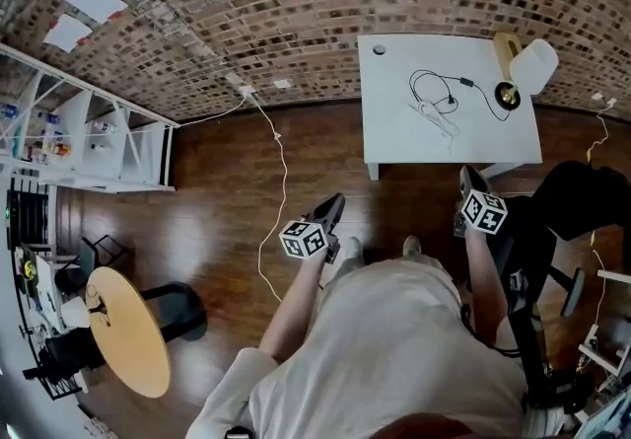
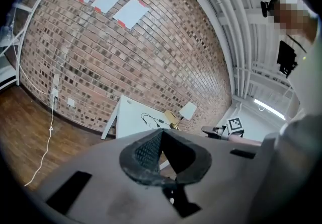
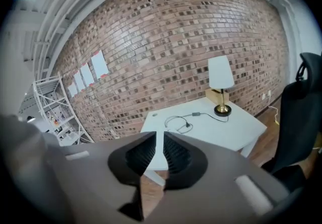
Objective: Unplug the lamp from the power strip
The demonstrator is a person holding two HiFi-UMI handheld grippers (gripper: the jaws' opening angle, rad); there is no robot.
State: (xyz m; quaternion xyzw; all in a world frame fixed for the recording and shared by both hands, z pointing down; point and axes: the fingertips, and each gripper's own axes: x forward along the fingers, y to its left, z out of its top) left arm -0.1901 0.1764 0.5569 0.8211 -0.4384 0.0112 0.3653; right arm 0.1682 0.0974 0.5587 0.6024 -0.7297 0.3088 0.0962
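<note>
Well, nearest me, both tongs hang empty over the wooden floor (image 1: 227, 190). The left gripper's (image 1: 333, 205) jaws are together at the tips, and the right gripper's (image 1: 469, 179) are barely apart, with only a slit between them. I judge that's because nothing is within reach. Ahead, well apart from them, stands the white table (image 1: 394, 136). On it the black cord (image 1: 485, 94) loops toward the lamp (image 1: 530, 64) at the far right corner. The power strip I cannot pick out from here.

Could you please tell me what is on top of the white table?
A lamp, a black cord and a yellowish box behind the lamp. Its shade hides whatever lies beneath it.
</note>
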